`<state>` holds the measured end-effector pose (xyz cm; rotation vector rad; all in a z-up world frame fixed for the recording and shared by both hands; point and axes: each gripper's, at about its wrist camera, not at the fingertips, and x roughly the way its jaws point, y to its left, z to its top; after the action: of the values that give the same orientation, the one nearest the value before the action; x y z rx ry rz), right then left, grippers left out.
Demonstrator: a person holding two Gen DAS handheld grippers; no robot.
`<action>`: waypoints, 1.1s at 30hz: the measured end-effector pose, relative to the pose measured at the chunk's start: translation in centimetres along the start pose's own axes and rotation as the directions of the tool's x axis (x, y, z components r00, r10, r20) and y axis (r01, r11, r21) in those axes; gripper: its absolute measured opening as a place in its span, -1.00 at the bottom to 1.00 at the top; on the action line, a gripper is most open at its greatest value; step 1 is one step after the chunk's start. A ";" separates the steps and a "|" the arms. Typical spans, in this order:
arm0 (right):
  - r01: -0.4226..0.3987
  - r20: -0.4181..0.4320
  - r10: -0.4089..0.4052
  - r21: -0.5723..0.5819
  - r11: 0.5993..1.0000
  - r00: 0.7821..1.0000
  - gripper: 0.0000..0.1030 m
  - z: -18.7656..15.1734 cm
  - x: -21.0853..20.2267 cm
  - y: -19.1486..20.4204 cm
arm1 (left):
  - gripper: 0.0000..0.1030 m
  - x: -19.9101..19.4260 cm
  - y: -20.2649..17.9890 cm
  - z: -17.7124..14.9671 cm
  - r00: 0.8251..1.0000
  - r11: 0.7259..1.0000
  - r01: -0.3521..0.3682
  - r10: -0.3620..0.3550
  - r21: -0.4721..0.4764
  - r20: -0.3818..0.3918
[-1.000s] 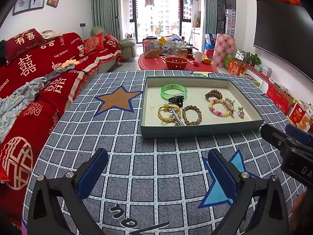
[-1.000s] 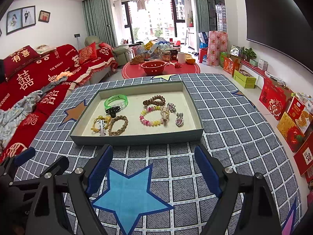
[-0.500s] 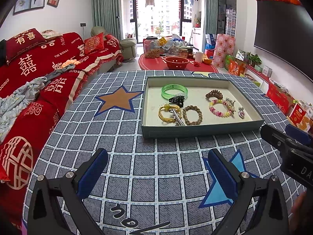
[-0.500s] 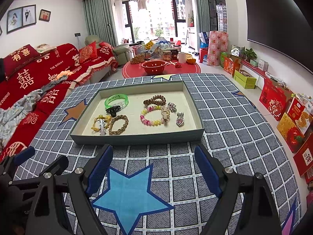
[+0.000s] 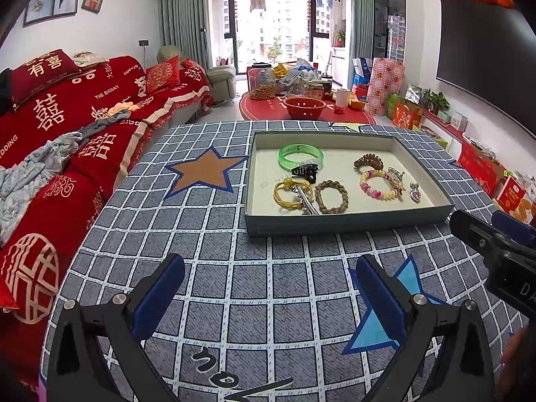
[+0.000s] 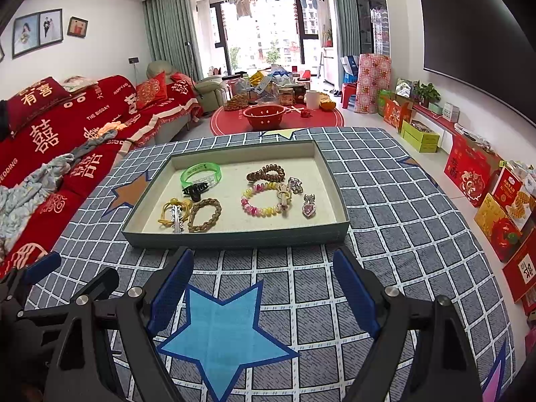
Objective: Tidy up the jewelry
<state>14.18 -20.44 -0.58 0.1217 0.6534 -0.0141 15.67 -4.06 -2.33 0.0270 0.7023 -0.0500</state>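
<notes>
Both my grippers hang over the checked tablecloth [image 6: 402,221], jaws spread wide and holding nothing. The jewelry lies ahead of my fingers in the shallow tray [image 6: 234,234], whose long side runs across my view. My right gripper [image 6: 263,288] stands nearer, almost facing the tray's front wall; my left gripper [image 5: 268,291] is farther back, with the tray ahead and to its right. The silver hair clip [image 6: 176,218] lies over the yellow hair tie [image 6: 167,212], its long axis pointing toward me.
</notes>
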 end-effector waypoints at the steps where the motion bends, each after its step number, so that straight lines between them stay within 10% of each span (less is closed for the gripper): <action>1: -0.001 0.000 0.001 0.000 1.000 1.000 0.70 0.0 0.0 0.0 | 1.00 0.0 0.0 0.0 1.000 1.000 0.000 0.000 0.000 -0.001; 33: -0.001 -0.002 0.001 0.001 1.000 1.000 0.70 0.0 0.0 0.1 | 1.00 -0.1 0.4 -0.2 1.000 1.000 0.011 -0.012 -0.013 -0.016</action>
<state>14.13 -20.39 -0.58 0.1229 0.6550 -0.0134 15.53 -3.60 -2.41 0.0110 0.7191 -0.0563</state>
